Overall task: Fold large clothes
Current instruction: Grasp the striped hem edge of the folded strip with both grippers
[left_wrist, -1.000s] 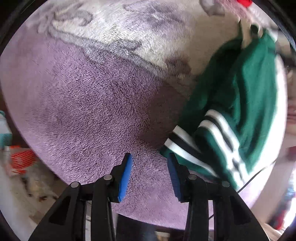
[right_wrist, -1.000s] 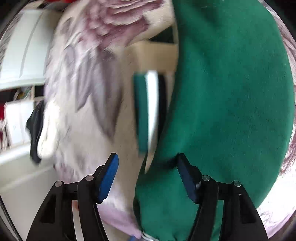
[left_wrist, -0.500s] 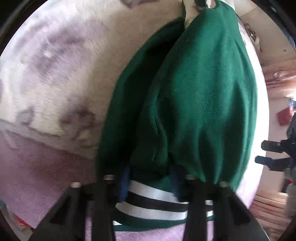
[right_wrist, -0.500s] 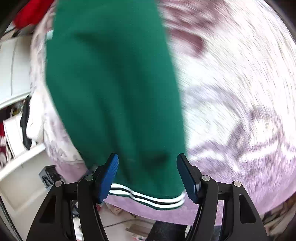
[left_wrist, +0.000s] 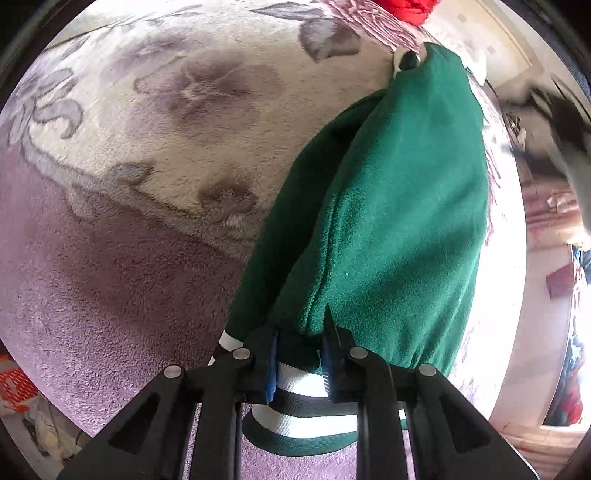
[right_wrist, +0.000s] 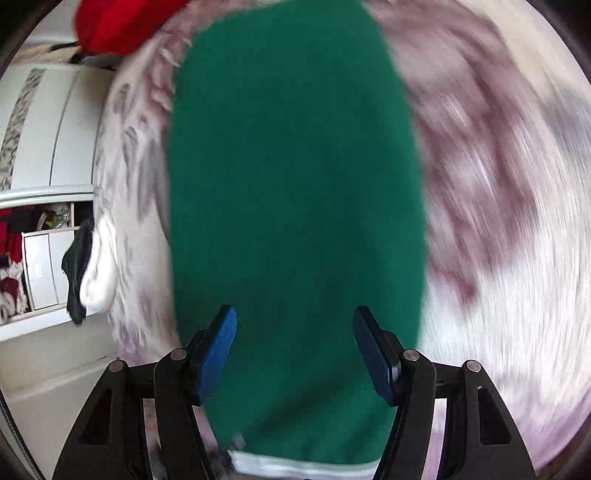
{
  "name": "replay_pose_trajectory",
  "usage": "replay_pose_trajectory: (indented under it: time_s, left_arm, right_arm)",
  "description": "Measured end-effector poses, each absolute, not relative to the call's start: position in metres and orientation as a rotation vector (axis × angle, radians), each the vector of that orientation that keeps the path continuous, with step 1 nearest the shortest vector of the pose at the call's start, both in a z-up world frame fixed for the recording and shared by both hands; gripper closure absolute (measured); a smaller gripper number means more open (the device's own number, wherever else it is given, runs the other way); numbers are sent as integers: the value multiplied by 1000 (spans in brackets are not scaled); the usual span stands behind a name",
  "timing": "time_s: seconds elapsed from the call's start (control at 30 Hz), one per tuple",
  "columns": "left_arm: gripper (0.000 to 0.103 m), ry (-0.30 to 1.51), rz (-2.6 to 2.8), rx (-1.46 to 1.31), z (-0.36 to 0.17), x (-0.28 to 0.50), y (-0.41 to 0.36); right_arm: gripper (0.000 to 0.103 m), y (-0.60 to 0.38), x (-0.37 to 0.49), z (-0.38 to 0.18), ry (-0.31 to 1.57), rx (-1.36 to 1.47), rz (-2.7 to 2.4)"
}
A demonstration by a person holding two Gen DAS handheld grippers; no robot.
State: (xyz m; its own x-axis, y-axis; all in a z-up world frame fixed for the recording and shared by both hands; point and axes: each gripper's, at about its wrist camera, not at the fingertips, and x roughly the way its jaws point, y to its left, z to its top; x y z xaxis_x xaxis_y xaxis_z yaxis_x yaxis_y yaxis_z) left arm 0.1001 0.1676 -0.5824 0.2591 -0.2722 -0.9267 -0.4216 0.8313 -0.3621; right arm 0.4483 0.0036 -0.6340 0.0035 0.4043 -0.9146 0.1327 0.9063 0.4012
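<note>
Garment: a dark green fleece top (left_wrist: 399, 229) with a white-and-black striped hem lies lengthwise on a plush floral blanket (left_wrist: 155, 122); it runs from the near edge of the left wrist view up toward the far right.
Hem: the striped band (left_wrist: 299, 413) sits at the bottom of the left wrist view, just under the gripper, with bunched green fleece above it.
Left gripper (left_wrist: 300, 360): its fingers stand narrow, pinched on the garment's hem edge; green and white fabric fills the small gap between the blue pads.
Right gripper (right_wrist: 294, 350): its fingers stand wide apart above the green fleece top (right_wrist: 295, 206), and nothing is clamped between them; whether the tips touch the cloth cannot be told.
Right view sharpness: the blanket (right_wrist: 491, 206) to the right of the garment is smeared with blur, so its pattern is hard to read.
Blanket: cream with grey-purple flowers in the middle, plain mauve toward the near edge.
Red item: a red cloth (right_wrist: 122, 22) lies at the far end of the blanket, beyond the garment.
Background left: white cabinets with open shelves (right_wrist: 40, 236) stand beside the bed, and a dark and a white cloth (right_wrist: 90, 273) hang at the blanket's edge.
</note>
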Motion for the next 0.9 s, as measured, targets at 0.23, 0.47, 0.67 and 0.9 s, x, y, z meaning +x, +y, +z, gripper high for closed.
replay_pose_trajectory:
  time_s: [0.23,0.47,0.67,0.9]
  left_arm:
    - [87,1330,120,-637,-576,101,159]
    - [87,1348,129,-674,-579,93,170]
    - [80,1446,64,-742,-603,94,187]
    - [63,1507,-23,-763,-576,84,213]
  right_arm:
    - [36,111,589,-661,1550,160,151]
    - [91,165,599,-673,1530,-25,42]
    - [74,211,590,-701,1623,-65,165]
    - [36,113,493,-645,1732,357,433]
